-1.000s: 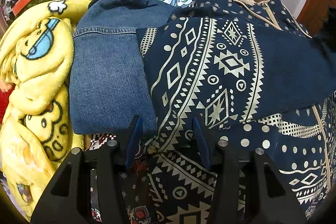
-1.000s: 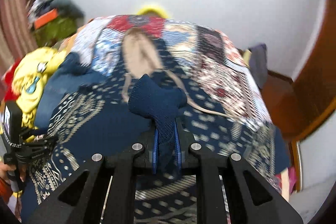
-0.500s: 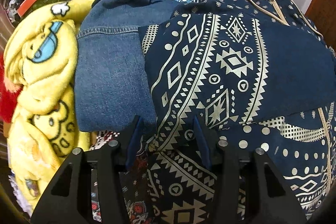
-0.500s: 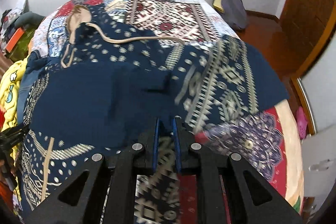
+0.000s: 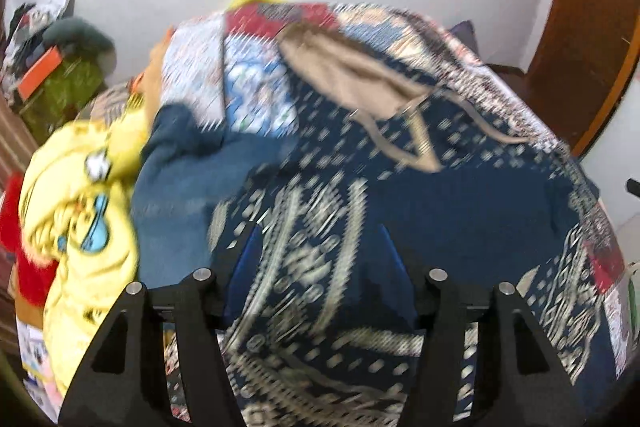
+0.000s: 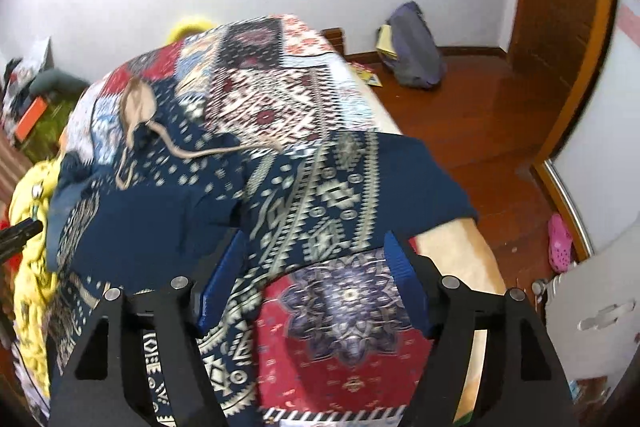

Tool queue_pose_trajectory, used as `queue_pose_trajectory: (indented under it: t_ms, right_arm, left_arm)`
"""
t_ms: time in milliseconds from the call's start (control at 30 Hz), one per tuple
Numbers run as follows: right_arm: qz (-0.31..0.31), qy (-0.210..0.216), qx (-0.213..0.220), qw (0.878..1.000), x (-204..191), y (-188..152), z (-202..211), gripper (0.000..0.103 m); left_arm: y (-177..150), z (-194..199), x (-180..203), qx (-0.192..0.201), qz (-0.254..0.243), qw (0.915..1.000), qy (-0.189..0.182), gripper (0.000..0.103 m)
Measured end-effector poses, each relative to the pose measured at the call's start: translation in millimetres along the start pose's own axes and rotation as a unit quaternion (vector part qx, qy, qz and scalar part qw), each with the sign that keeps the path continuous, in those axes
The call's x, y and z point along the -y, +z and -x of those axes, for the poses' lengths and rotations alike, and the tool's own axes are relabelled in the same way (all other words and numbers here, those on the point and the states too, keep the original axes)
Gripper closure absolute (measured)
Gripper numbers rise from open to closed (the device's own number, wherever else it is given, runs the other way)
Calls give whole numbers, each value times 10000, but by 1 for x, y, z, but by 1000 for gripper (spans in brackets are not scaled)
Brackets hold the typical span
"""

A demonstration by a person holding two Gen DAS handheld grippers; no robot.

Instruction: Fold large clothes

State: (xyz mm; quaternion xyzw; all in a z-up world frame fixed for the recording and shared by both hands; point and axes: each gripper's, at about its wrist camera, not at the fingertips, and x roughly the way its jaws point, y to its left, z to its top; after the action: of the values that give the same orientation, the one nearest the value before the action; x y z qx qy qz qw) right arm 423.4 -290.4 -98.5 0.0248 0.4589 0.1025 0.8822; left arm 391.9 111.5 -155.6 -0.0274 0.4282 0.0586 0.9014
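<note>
- The bed [image 6: 316, 99], covered in a patchwork quilt, carries everything, so the garment can lie flat for folding.
- The navy patterned hoodie [image 6: 328, 195] lies spread across the quilt, one sleeve laid out toward the bed's right edge, likely ready for folding inward.
- A denim garment [image 5: 180, 195] and a yellow blanket [image 5: 80, 211] crowd the hoodie's left side and could snag a fold there.
- The right gripper [image 6: 316, 267] has just been opening its jaws; they stand released, gripping nothing.
- The left gripper [image 5: 316, 259], jaws also just opening, hangs released above the hoodie.
</note>
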Motion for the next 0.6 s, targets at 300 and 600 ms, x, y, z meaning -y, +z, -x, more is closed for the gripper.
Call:
queue_pose_trajectory:
  t_ms: [300, 600]
  right_arm:
    - [-1153, 107, -620, 9913, 65, -4, -69, 34]
    - [-1900, 434, -750, 9780, 89, 16, -127, 31]
  left_arm:
    - [-2, -43, 72, -201, -581, 9976, -334, 42]
    - [-14, -71, 90, -434, -716, 9957, -407, 42]
